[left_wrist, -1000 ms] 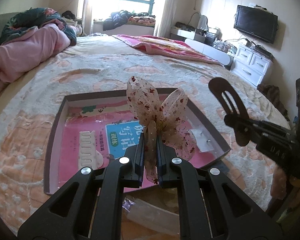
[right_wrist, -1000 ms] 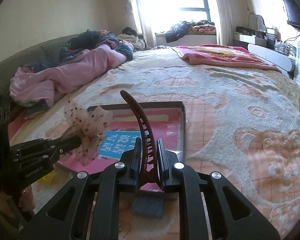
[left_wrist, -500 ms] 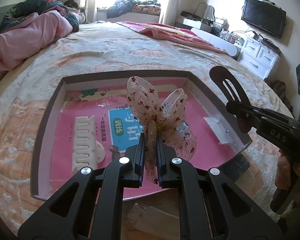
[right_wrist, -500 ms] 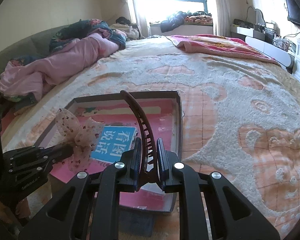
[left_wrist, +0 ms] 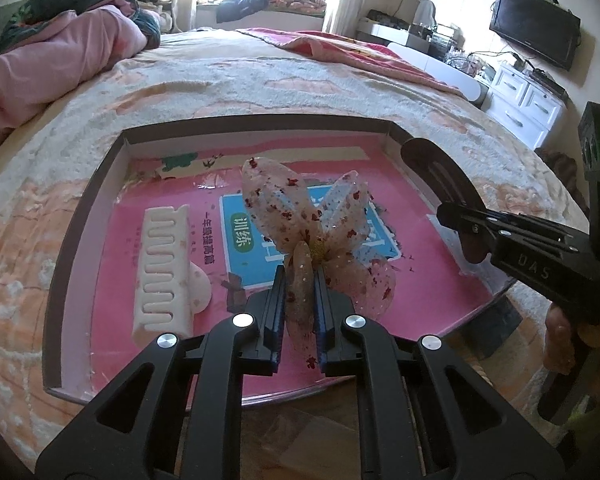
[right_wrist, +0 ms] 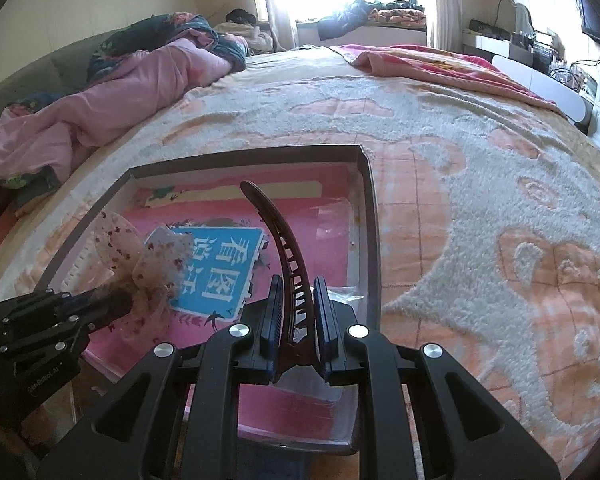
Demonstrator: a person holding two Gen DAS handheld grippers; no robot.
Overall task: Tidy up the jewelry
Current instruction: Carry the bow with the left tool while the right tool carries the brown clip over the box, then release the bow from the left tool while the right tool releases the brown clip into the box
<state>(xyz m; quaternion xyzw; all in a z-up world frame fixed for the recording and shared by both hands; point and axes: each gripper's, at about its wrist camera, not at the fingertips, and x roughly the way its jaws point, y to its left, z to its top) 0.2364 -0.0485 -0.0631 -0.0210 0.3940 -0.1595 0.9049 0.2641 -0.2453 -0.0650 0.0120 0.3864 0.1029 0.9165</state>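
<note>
L gripper [left_wrist: 298, 300] fingers pinch bow [left_wrist: 316, 232], R gripper [right_wrist: 296, 316] fingers pinch clip [right_wrist: 280, 240], both over tray [left_wrist: 80, 216]; risk: bow snags on release, clip lands on comb [left_wrist: 164, 272].

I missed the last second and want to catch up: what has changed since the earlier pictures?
Both tongs came down toward the tray, which fills more of each view. Unchanged: the left tongs clamp the sheer bow clip, the right tongs clamp the dark brown hair clip, and the white comb clip lies in the tray.
</note>
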